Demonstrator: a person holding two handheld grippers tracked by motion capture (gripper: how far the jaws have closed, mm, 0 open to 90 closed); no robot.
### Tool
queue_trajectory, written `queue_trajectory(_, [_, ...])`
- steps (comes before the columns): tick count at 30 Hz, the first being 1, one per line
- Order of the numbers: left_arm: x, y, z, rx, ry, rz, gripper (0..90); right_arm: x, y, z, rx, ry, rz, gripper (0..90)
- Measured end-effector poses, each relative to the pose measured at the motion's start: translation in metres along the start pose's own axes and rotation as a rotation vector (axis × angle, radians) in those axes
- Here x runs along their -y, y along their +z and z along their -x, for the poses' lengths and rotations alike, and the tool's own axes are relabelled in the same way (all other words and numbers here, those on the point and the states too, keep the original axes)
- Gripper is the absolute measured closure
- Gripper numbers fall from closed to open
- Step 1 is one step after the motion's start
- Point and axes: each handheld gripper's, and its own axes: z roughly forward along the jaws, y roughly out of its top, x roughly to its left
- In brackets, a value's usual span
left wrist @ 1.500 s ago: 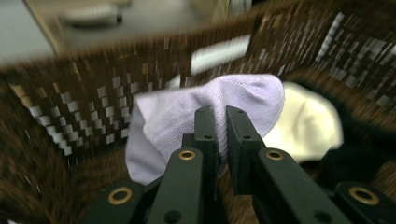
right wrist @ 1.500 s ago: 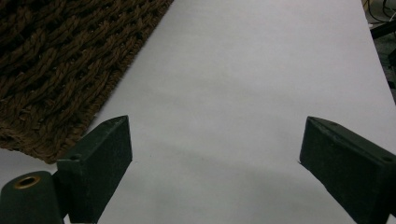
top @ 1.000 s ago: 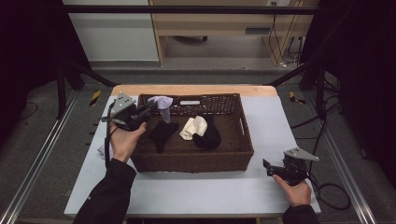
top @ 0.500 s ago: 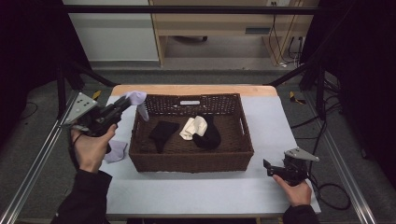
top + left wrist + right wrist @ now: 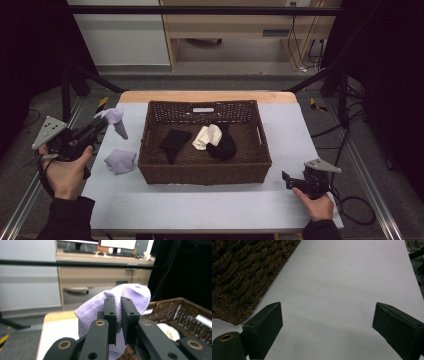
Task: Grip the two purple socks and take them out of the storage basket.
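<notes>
Socks are being taken out of a basket (image 5: 205, 170), it seems. From the high view, the left tool (image 5: 107, 120) has its jaws closed on one purple sock (image 5: 116, 121), which hangs from its tip above the tabletop (image 5: 200, 205), just outside the left wall of the basket. Below and a little ahead of this tool a second purple sock (image 5: 120, 161) lies crumpled on the tabletop. Inside the basket I count three more pieces: two black socks (image 5: 174, 141) and one cream sock (image 5: 208, 136), the cream one touching a black one. The right tool (image 5: 288, 179) rests on the tabletop near the right front corner of the basket.

From the left gripper view, the jaws pinch the purple sock (image 5: 120, 297) almost fully closed, with cloth bulging over the tips. Only a fold is gripped, so in my judgement the sock could slip out with a quick swing, or land apart from its pair.

From the right gripper view, the right tool (image 5: 327, 325) stands wide open and holds nothing; the basket (image 5: 242, 272) corner is just ahead to its left.
</notes>
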Motion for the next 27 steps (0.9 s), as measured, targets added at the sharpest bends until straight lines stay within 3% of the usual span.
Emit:
queue_trajectory(7, [0.046, 0.003, -0.019, -0.03, -0.048, -0.097, 83.1, 0.0, 0.0, 0.0, 0.001, 0.001, -0.001, 9.6])
queue_trajectory(12, [0.07, 0.01, -0.022, -0.041, -0.066, -0.15, 83.1, 0.0, 0.0, 0.0, 0.001, 0.0, -0.001, 9.6])
queue_trajectory(27, [0.117, 0.024, -0.023, -0.056, -0.065, -0.294, 82.9, 0.001, -0.001, 0.0, 0.0, -0.009, -0.002, 9.6])
